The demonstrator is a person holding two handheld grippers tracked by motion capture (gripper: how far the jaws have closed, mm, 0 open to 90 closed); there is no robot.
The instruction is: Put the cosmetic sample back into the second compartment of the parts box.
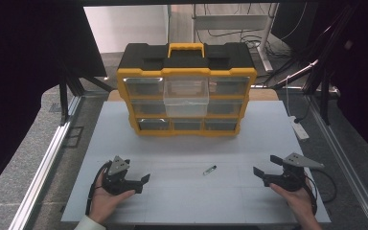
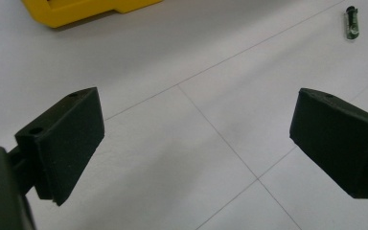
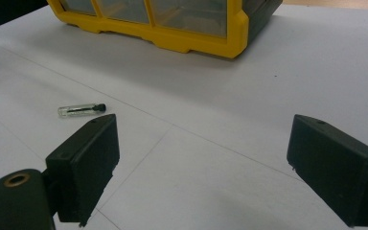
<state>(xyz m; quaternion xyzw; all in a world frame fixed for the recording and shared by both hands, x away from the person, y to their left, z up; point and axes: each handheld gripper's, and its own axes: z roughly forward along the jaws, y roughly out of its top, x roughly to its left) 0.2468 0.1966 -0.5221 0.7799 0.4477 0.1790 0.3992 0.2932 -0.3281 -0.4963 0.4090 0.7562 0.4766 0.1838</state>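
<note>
The left hand-held gripper [image 1: 146, 183] rested low at the near left of the worktop [image 1: 182, 201], its jaws spread wide with nothing between them, as the left gripper view made plain. The right hand-held gripper [image 1: 259, 175] sat at the near right, jaws likewise wide apart and empty, pointing inward toward the middle. Both seemed parked in a ready pose, each hand cupping its tool from below, probably so that either could reach the middle without crossing the other.

Between them, a little nearer the right one and slightly farther from the person, lay the vial [image 1: 210, 169], a small clear tube with a dark cap, flat on its side on the bare white surface and apart from everything else. In the right gripper view the vial [image 3: 81, 109] lay just beyond the left-hand jaw; in the left gripper view the vial [image 2: 351, 23] showed far off at the upper right. Lying loose in the open, it looked easy to pinch across its width, though a round tube might roll if nudged.

At the far middle stood the organizer [image 1: 187, 91], yellow and black with a carry handle, facing the person. Its upper middle drawer [image 1: 187, 98] was pulled out and clear-walled, seemingly empty, likely left open to take the vial; the other drawers looked closed
</note>
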